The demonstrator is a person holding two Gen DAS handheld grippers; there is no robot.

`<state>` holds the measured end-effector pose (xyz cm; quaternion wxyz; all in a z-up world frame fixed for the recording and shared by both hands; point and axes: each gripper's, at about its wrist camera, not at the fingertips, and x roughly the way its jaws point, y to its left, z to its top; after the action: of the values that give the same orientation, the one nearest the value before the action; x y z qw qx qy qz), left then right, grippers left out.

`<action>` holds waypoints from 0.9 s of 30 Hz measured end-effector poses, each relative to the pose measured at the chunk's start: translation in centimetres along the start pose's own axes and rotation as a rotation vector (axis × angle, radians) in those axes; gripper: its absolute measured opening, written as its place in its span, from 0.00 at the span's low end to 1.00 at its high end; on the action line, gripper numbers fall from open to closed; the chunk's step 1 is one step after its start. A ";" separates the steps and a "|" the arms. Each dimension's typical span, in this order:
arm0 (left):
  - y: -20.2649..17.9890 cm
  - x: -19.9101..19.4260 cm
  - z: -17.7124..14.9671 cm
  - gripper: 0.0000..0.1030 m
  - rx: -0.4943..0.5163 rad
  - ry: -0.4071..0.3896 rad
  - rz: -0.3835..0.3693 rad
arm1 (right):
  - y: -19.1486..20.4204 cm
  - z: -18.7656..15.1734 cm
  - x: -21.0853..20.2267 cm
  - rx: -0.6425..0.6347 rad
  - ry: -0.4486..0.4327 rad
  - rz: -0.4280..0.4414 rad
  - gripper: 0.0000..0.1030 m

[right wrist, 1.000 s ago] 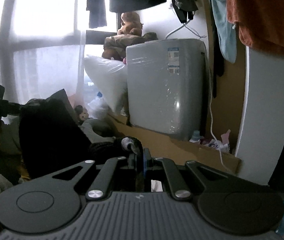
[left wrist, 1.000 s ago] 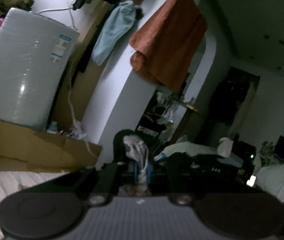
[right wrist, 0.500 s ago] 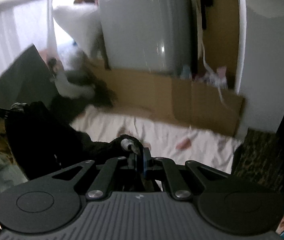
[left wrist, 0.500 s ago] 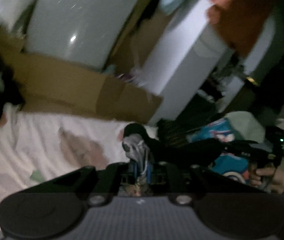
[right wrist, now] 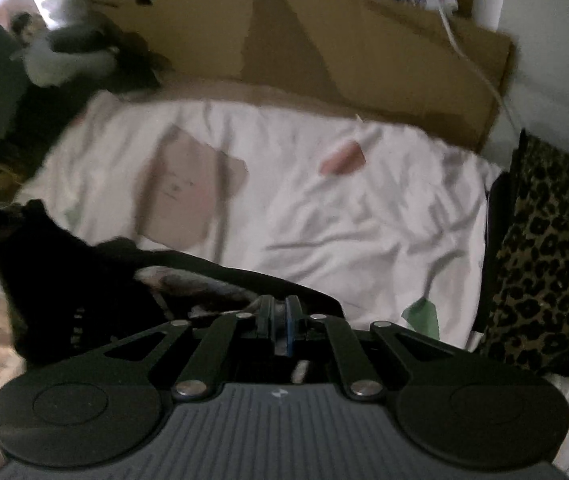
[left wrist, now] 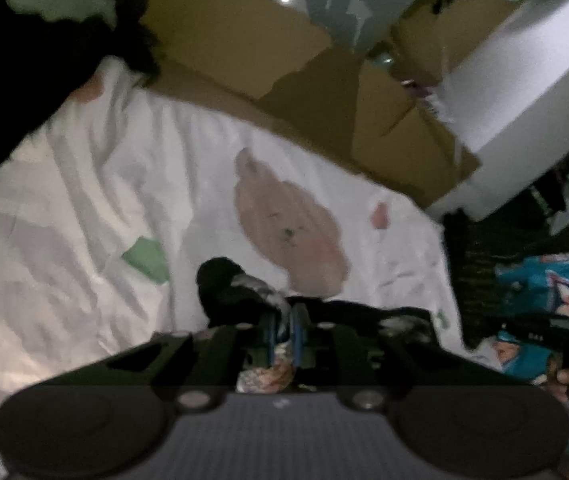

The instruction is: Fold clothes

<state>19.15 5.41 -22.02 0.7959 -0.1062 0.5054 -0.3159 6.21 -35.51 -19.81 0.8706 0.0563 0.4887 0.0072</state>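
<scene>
Black garment point(right wrist: 96, 280) pinched in both my left gripper point(left wrist: 282, 330) and right gripper point(right wrist: 278, 322), over the white sheet's point(right wrist: 344, 208) near edge.

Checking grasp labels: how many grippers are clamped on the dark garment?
2. Left gripper pinches a bunched edge of the dark garment; right gripper pinches another edge, over the white sheet.

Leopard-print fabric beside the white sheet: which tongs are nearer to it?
Right. The right tongs hang just left of the leopard-print fabric; the left tongs are farther across the sheet.
</scene>
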 end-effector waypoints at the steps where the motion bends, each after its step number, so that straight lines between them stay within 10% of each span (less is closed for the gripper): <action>1: 0.5 0.6 -0.2 0.08 -0.007 0.007 0.006 | -0.2 0.0 0.9 0.003 0.009 -0.002 0.04; 12: 4.3 2.8 -2.8 0.09 -0.022 0.085 0.087 | -0.2 -0.9 5.9 -0.016 -0.002 -0.051 0.07; 17: 5.9 2.1 -4.9 0.09 -0.071 0.097 0.095 | 1.6 -0.4 4.6 -0.106 -0.047 0.045 0.49; 27: 7.7 0.9 -7.6 0.11 -0.130 0.081 0.119 | 7.6 0.9 6.6 -0.283 -0.008 0.096 0.54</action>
<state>15.87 11.99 -29.97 0.7836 -0.1144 0.5620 -0.2388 10.76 -27.57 -24.20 0.8706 -0.0437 0.4759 0.1173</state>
